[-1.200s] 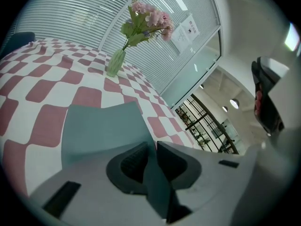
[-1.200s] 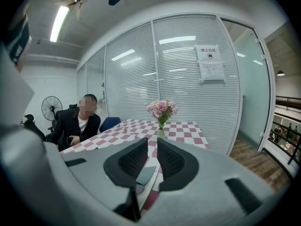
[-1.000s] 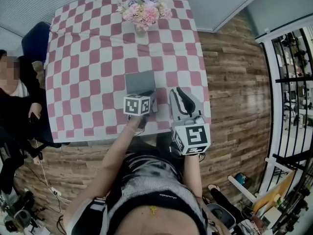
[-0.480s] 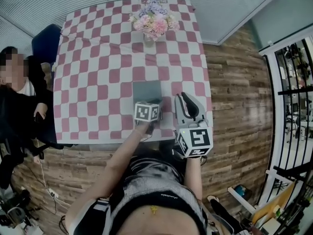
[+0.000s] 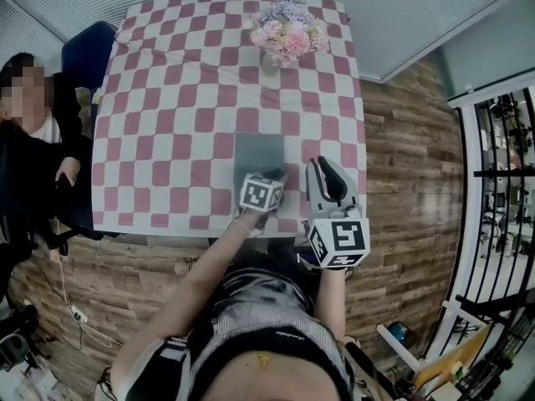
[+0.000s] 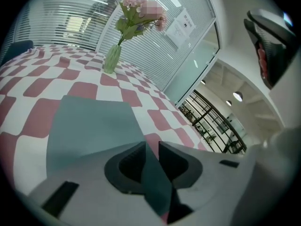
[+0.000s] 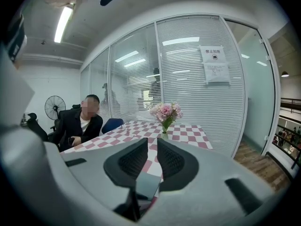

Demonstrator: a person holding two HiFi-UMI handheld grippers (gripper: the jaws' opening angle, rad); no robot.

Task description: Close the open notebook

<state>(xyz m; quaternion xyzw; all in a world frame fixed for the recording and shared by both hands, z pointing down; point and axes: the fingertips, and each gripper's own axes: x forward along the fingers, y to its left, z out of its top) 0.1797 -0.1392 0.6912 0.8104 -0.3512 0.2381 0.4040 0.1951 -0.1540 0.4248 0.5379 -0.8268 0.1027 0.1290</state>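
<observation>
**Fig.: Notebook closing, end phase.** Grey notebook [image 5: 257, 150] lies flat on checked worktop [image 5: 159, 98], nr the person's edge, cover down; no page shows.

**Changed cf. earlier frames:** little in layout. Notebook flat & grey throughout, and L tongs [image 6: 151, 146] kept at its near R corner. What has altered is the jaw gap: L jaws have just been widening, then narrowing a touch. They now stand apart, w/ the notebook's corner seen btwn them. One pad looks clear of it, so no grip is judged.

**Meaning:** book appears already shut. L tongs prob. letting go, w/ only withdrawal left.

R tongs [image 7: 152, 147] hang just R of notebook over worktop edge, jaws slightly apart, nothing held.

**Containers:** one glass vase [image 6: 112, 59] at far end of worktop, well apart from notebook, upright, holding pink & lilac flowers [image 5: 288, 30]. No other vessel in view.
</observation>
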